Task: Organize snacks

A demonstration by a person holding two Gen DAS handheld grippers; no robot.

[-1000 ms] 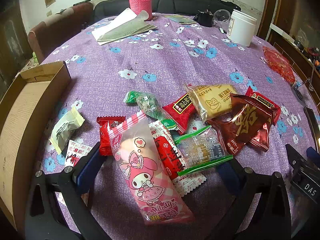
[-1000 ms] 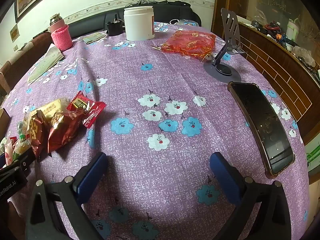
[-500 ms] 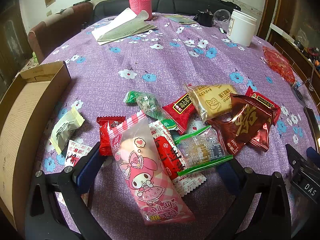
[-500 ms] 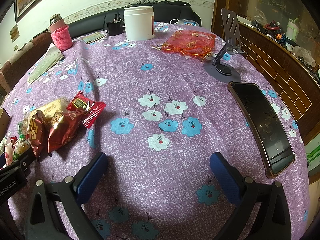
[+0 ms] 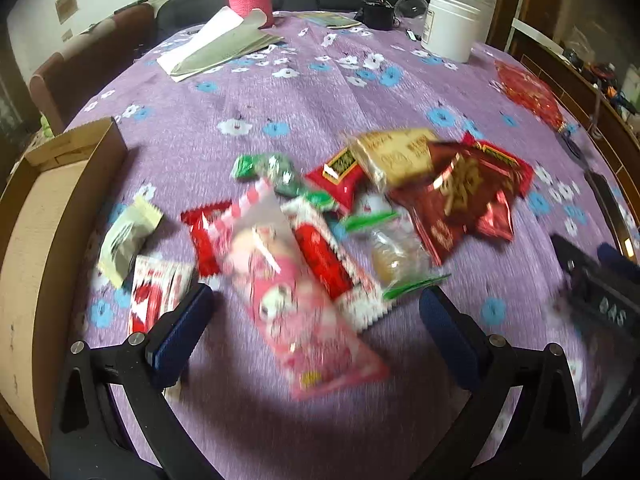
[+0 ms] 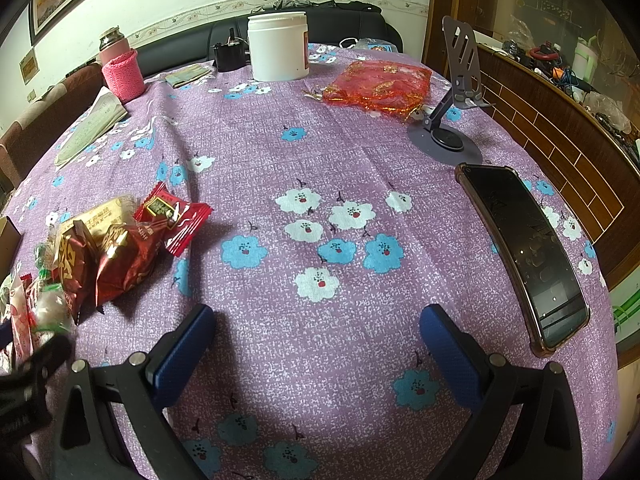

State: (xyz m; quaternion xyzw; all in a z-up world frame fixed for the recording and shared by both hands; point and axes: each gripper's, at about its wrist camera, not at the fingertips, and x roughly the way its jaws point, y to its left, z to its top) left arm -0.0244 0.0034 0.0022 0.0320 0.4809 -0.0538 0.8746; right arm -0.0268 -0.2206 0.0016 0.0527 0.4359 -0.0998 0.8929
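Observation:
Several snack packets lie heaped on the purple flowered tablecloth (image 5: 304, 92). A pink cartoon packet (image 5: 296, 304) lies nearest, between the fingers of my open left gripper (image 5: 316, 312), which holds nothing. Behind it are a red-and-white packet (image 5: 324, 260), a dark red foil packet (image 5: 464, 204), a beige biscuit packet (image 5: 392, 152) and a pale green packet (image 5: 128, 236). An open cardboard box (image 5: 36, 216) stands at the left. My right gripper (image 6: 316, 332) is open over bare cloth, with the dark red foil packets (image 6: 112, 256) to its left.
A phone (image 6: 524, 248) and a grey phone stand (image 6: 452, 116) are on the right. A white tub (image 6: 278, 46), a red mesh bag (image 6: 378, 86), a pink cup (image 6: 122, 76) and folded papers (image 5: 224, 44) stand at the back. Wooden cabinets border the right side.
The left wrist view has blurred and shifted: the left gripper has risen or drawn back a little from the snacks. The right gripper has not moved.

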